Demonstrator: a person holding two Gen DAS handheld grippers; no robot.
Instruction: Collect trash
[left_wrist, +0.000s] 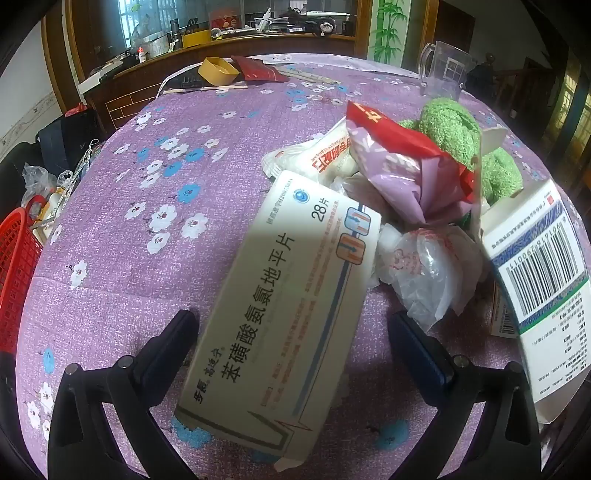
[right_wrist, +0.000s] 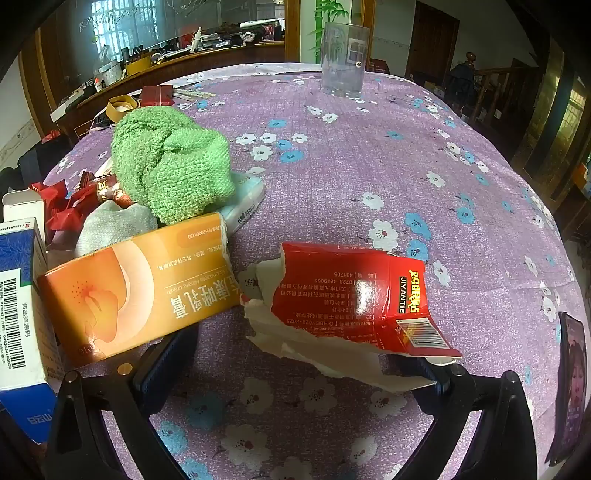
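A white medicine box (left_wrist: 288, 295) lies flat on the purple flowered tablecloth (left_wrist: 122, 258), between the wide-open fingers of my left gripper (left_wrist: 291, 328); neither pad presses on it. Behind it is a heap: a crumpled clear plastic bag (left_wrist: 424, 273), a red and purple wrapper (left_wrist: 402, 166) and a white sachet (left_wrist: 325, 155). In the right wrist view a torn red carton (right_wrist: 351, 295) lies in front of my open right gripper (right_wrist: 295, 354), its lower edge over the right fingertip. An orange cream box (right_wrist: 140, 288) overlaps the left finger.
A green fluffy cloth (right_wrist: 170, 166) tops the heap. A white-and-blue barcode box (left_wrist: 543, 280) stands to the right of the left gripper. A clear pitcher (right_wrist: 343, 59) stands at the far edge, a phone (right_wrist: 570, 387) at the right edge, a red basket (left_wrist: 14, 266) beyond the table's left edge.
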